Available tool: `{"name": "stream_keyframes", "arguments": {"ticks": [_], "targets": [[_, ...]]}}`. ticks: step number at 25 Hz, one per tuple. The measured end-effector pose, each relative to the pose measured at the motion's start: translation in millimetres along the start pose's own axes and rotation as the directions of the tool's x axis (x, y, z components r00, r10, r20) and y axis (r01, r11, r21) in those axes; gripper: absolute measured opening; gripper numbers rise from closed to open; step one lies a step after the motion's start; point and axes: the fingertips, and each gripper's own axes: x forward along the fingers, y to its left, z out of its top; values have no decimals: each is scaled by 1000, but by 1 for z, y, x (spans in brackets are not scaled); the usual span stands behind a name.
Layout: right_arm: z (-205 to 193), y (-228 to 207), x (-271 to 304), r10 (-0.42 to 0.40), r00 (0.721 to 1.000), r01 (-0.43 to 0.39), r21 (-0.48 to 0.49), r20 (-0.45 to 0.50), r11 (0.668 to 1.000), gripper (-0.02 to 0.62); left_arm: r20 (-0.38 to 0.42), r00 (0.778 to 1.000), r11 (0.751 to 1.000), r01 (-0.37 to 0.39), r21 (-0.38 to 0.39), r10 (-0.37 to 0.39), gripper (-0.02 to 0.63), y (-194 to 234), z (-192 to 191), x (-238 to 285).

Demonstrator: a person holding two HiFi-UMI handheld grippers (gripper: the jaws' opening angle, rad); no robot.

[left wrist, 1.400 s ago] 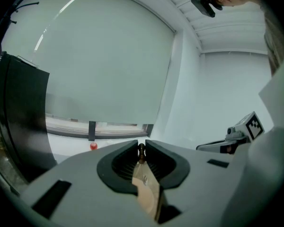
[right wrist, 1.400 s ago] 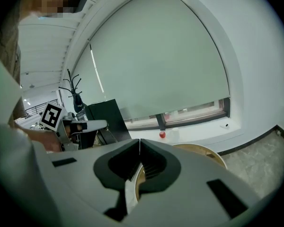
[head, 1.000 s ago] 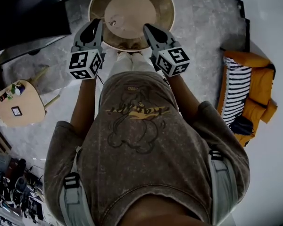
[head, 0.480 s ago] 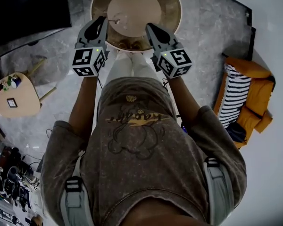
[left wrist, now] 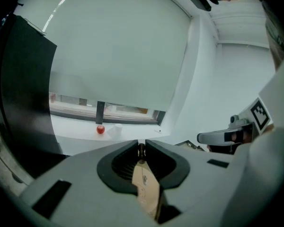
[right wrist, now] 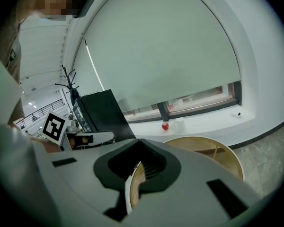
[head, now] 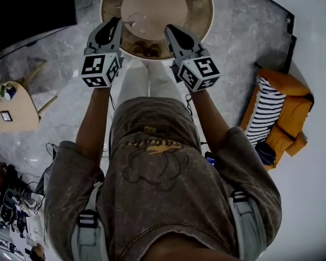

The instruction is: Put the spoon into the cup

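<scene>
round wooden table (head: 202,11), grey floor (head: 244,42) | orange sofa (head: 293,110) at right | left gripper (head: 116,22), right gripper (head: 168,29): jaws closed together, both empty

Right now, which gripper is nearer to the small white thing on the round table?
Left. In the head view, the left gripper points just left of the white thing on the table. The right gripper is farther off, to its right.
</scene>
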Motion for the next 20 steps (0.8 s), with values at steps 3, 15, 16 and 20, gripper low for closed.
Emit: {"name": "stream_keyframes", "arguments": {"ticks": [3,15,16,20], "targets": [[-2,0,6,8,1000,-8,0,-6,1000,20,-2,1000,1000,-16,-9,16,60,8,-5,8],[-10,-4,1,4,1000,-4,17,-16,1000,20,-27,998,998,-51,-26,51,60,21,-42,34],[-10,-4,0,4,1000,-4,18,-17,1000,20,-34,998,998,-54,-30,53,60,21,-47,38],[-13,-2,0,11,1000,-11,17,-24,1000,20,-59,997,998,-56,-35,54,60,22,-69,49]]}}
